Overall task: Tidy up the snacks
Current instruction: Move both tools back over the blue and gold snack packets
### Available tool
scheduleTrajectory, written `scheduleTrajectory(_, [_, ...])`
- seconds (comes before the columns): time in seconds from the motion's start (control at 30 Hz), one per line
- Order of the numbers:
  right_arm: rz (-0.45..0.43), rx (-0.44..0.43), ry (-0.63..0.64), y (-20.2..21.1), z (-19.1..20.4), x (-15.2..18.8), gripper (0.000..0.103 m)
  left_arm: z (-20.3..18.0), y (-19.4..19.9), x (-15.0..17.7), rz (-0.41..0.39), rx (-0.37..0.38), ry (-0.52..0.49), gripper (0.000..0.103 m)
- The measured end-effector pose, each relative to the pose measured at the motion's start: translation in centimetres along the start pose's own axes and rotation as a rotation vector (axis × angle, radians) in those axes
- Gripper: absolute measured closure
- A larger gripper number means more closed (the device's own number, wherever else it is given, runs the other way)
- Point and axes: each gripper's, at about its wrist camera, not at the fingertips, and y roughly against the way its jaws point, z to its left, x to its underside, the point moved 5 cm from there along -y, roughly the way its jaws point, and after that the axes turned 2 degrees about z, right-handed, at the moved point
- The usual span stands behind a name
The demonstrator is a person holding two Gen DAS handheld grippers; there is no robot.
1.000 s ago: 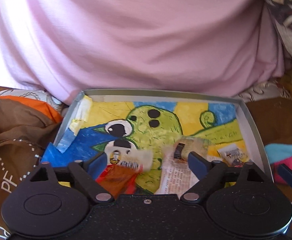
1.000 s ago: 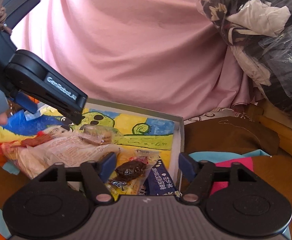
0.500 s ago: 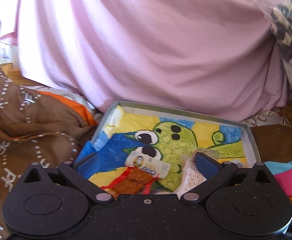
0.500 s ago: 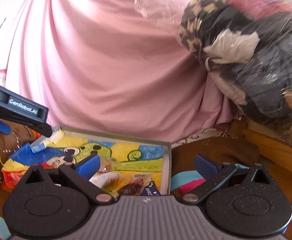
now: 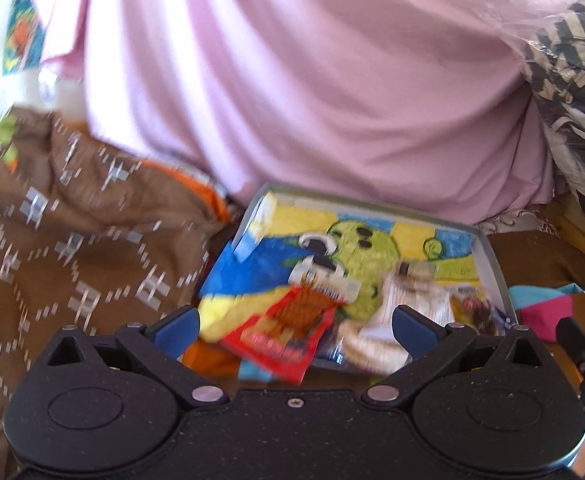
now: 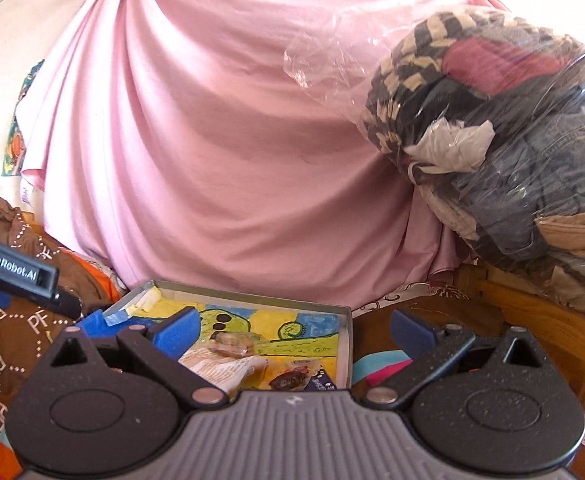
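A shallow grey tray [image 5: 492,264] lined with a green cartoon drawing holds several snack packets. In the left wrist view a red and orange packet [image 5: 288,328] lies at its near edge, beside a pale printed packet [image 5: 404,304] and small wrapped sweets [image 5: 480,308]. My left gripper [image 5: 296,328] is open, pulled back above the tray's near edge, holding nothing. My right gripper [image 6: 292,332] is open too, raised over the tray [image 6: 346,344]; below it lie the pale packet [image 6: 228,368], a round cookie [image 6: 232,344] and a dark wrapped sweet [image 6: 288,380].
A pink cloth [image 6: 220,152] hangs behind the tray. A clear plastic bag stuffed with clothes [image 6: 512,132] sits at the right on a wooden ledge [image 6: 532,320]. Brown patterned fabric [image 5: 72,248] lies to the left, with teal and pink cloth [image 5: 544,304] to the right.
Both grippers have pulled back and risen away from the tray, still open. The tray looks smaller and farther off, and the snack packets lie where they were.
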Motion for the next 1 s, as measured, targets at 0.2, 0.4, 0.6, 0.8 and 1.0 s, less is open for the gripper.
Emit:
scheduleTrajectory(0.2, [0.039, -0.014, 0.027, 2.1, 0.8, 1.4, 0.0, 1.8, 0.1, 2.8, 0.104, -0.028, 0.053, 0.001])
scheduleTrajectory(0.4, [0.155, -0.029, 0.067, 3.5, 1.4, 4.3, 0.0, 2.3, -0.2, 5.7, 0.189, -0.036, 0.019, 0.001])
scheduleTrajectory(0.6, [0.268, -0.065, 0.101, 3.4, 2.1, 6.3, 0.0, 2.2, -0.7, 8.2, 0.267, -0.041, -0.005, 0.001])
scheduleTrajectory(0.8, [0.343, -0.079, 0.16, 2.6, 2.9, 7.9, 0.0, 1.9, -1.4, 10.8, 0.361, -0.04, 0.007, 0.001])
scheduleTrajectory(1.0, [0.419, -0.083, 0.216, 1.6, 3.5, 9.5, 0.0, 1.5, -2.1, 12.3, 0.404, -0.04, -0.004, 0.001])
